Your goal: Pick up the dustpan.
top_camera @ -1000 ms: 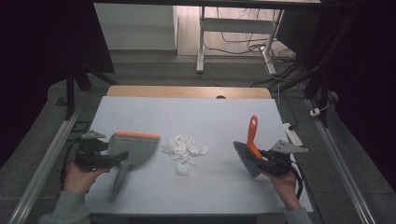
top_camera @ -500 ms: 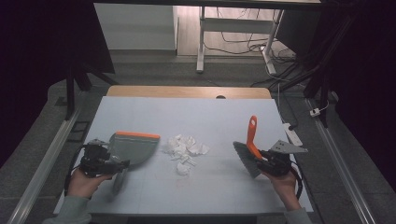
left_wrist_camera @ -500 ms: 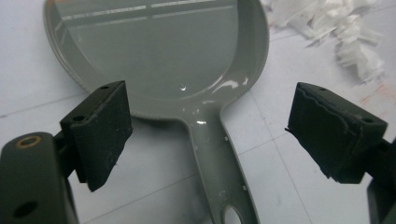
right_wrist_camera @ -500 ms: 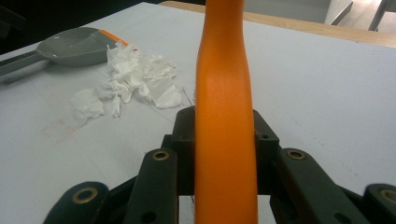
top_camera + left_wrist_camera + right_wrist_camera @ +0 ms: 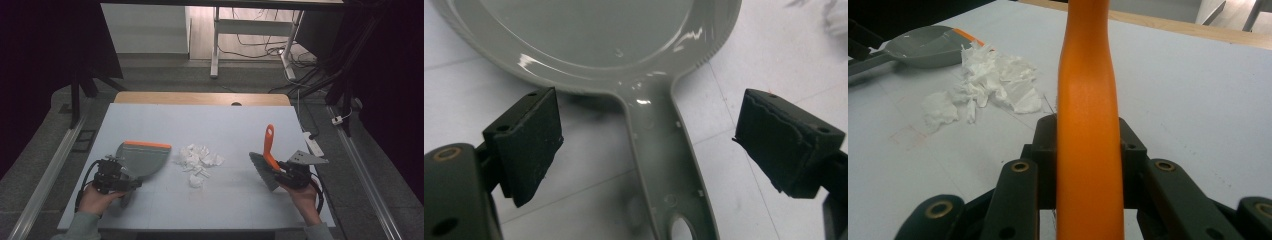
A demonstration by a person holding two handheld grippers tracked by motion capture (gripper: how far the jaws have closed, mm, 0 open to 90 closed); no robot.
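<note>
A grey dustpan (image 5: 145,157) with an orange lip lies at the left of the table. Its handle (image 5: 664,165) runs between the jaws of my left gripper (image 5: 656,145), which stand wide open on either side without touching it. In the high view that left gripper (image 5: 129,182) sits at the pan's near end. A pile of crumpled white paper scraps (image 5: 200,160) lies mid-table, just right of the pan. My right gripper (image 5: 276,167) is shut on a brush's orange handle (image 5: 1088,125), and the grey bristles (image 5: 262,170) rest on the table right of the scraps.
The pale mat (image 5: 210,125) covers the table, with a wooden strip (image 5: 200,97) along the far edge. Metal rails (image 5: 50,175) run down both sides. A white desk frame (image 5: 216,45) and cables stand on the floor beyond.
My left gripper has shifted slightly right and nearer, closing in around the dustpan handle. The right gripper and brush have stayed still.
</note>
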